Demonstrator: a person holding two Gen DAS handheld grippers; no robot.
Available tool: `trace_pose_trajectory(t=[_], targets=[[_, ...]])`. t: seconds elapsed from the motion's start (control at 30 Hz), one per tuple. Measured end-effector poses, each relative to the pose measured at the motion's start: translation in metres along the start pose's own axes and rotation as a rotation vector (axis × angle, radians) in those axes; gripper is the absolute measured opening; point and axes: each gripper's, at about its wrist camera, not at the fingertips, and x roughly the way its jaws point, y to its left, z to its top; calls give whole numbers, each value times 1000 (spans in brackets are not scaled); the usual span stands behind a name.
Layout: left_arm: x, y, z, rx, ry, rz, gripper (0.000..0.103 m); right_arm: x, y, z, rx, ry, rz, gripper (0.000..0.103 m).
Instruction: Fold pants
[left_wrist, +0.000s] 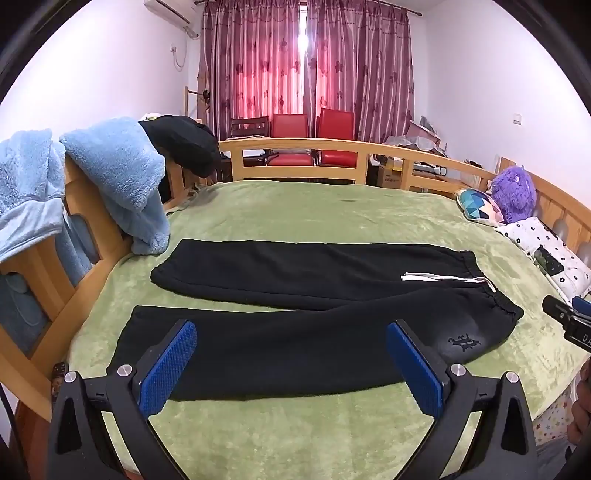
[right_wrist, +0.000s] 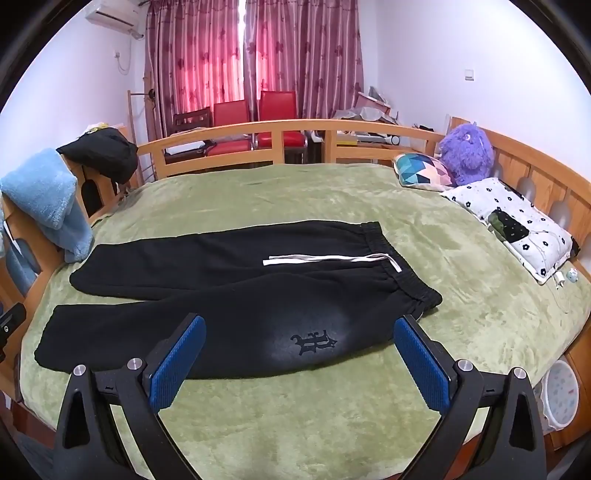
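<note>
Black sweatpants (left_wrist: 295, 332) (right_wrist: 221, 295) lie flat on the green bedspread (left_wrist: 314, 214) (right_wrist: 295, 192), both legs spread apart toward the left, waistband at the right with a white drawstring (left_wrist: 443, 277) (right_wrist: 325, 259). A dark emblem (left_wrist: 463, 342) (right_wrist: 314, 341) marks the near hip. My left gripper (left_wrist: 291, 369) hovers wide open above the near leg, blue pads apart with nothing between them. My right gripper (right_wrist: 300, 363) is also open, above the hip area near the emblem. The right gripper's tip (left_wrist: 569, 321) shows at the left wrist view's right edge.
A wooden bed frame (left_wrist: 295, 146) (right_wrist: 280, 127) rings the mattress. Light blue fleece (left_wrist: 122, 177) (right_wrist: 48, 199) and a black garment (left_wrist: 184, 144) (right_wrist: 103, 149) hang over the left rail. Pillows (right_wrist: 509, 218) and a purple plush toy (right_wrist: 467, 153) sit at the right. Red chairs (left_wrist: 314, 136) stand behind.
</note>
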Motion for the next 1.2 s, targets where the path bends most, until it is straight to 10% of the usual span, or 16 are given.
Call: trace_pose_trajectory(t=[1.2], targets=[[-10,2,2,-10,-30,-2,103,-4,8,-2,-19,-14,10,100]])
